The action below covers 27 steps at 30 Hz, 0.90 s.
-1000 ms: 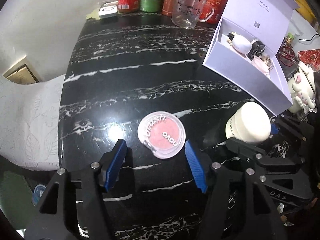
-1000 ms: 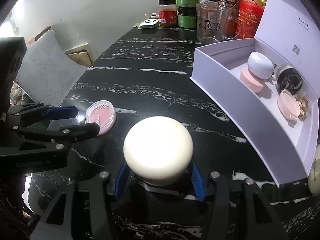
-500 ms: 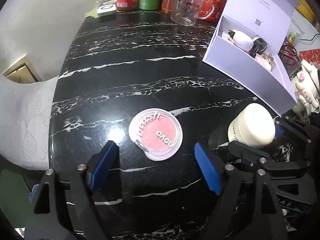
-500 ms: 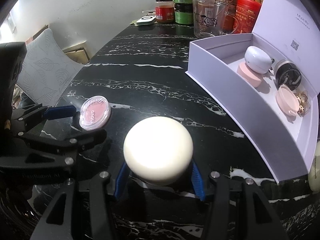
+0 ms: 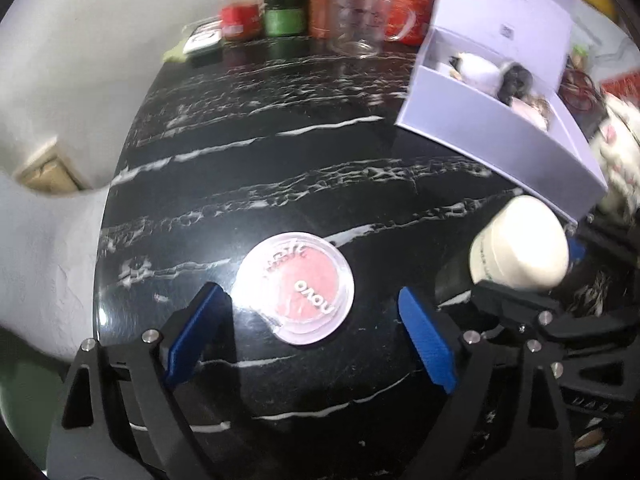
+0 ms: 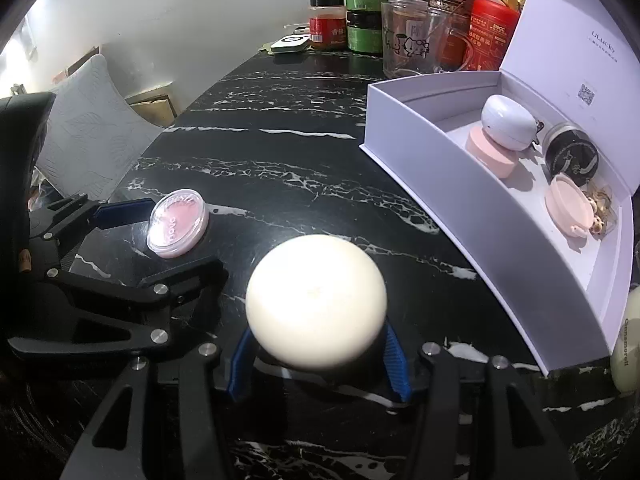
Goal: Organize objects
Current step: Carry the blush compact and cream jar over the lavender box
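The blush compact (image 5: pixel 295 288) lies flat on the black marble tabletop (image 5: pixel 280 152), straight ahead of my left gripper (image 5: pixel 312 336) and centred between its jaws, which have just been opening and now stand wide to either side of it without touching it. It is round, so it has no long axis to line up with. My left hand is clearly the nearer one; my right gripper (image 6: pixel 316 364) is busy, its jaws clamped on the neck of a cream-capped bottle (image 6: pixel 316 300) just beside the compact. The white box (image 6: pixel 460 196) stands open, lid up, further off on that side. Inside lie a white case, a pink puff, a black jar, a pink compact and a small trinket.
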Tool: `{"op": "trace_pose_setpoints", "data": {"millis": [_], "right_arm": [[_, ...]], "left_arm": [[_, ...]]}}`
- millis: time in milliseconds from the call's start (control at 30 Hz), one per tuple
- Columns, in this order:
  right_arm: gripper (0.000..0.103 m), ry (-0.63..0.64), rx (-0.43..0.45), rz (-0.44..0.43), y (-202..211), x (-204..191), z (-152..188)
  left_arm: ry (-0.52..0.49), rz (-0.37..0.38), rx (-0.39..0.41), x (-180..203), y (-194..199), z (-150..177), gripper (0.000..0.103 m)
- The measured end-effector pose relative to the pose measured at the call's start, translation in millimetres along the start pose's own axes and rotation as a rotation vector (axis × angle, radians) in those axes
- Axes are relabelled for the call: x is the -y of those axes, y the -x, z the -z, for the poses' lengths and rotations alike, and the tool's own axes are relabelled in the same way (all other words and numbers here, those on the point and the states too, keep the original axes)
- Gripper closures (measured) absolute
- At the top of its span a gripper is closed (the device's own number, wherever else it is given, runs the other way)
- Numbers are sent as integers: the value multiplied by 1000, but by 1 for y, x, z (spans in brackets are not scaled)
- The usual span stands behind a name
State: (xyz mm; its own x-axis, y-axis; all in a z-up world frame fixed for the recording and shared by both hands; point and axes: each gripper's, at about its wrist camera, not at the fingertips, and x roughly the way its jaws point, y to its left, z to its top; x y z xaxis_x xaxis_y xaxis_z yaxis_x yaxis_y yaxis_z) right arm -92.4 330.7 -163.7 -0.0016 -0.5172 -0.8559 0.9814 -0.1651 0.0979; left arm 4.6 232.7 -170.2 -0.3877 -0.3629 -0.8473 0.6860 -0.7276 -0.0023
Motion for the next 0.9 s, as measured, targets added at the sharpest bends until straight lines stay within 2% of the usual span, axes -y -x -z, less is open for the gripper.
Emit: {"op": "trace_pose_setpoints", "data": {"millis": [67,200,233,433,600,767,833,900], "right_arm": [[46,-6,1,-5,0,1,0],[36,-24,-4,-4,2,5,0],[33,-30,0,-3,4,6,1],[27,-28,32,22,14,6,-2],[27,-23,48,10,10,3,-8],[28,-3,41,1,2,-2,-11],[41,-7,32,-6,-2,-3,-10],[47,-8,26,12,-4,-3,-8]], "left_arm": [[-3,11,-4,1,0,-1,21],[-48,36,5,9,3,-5,48],[-57,44,5,11,3,-6,50],[-64,59,-20,13,3,-9,51],[8,102,-52,0,5,-12,51],[28,95,-56,-11,7,-13,51],[33,102,-54,-15,10,-14,51],[36,107,-53,-17,13,-15,51]]}}
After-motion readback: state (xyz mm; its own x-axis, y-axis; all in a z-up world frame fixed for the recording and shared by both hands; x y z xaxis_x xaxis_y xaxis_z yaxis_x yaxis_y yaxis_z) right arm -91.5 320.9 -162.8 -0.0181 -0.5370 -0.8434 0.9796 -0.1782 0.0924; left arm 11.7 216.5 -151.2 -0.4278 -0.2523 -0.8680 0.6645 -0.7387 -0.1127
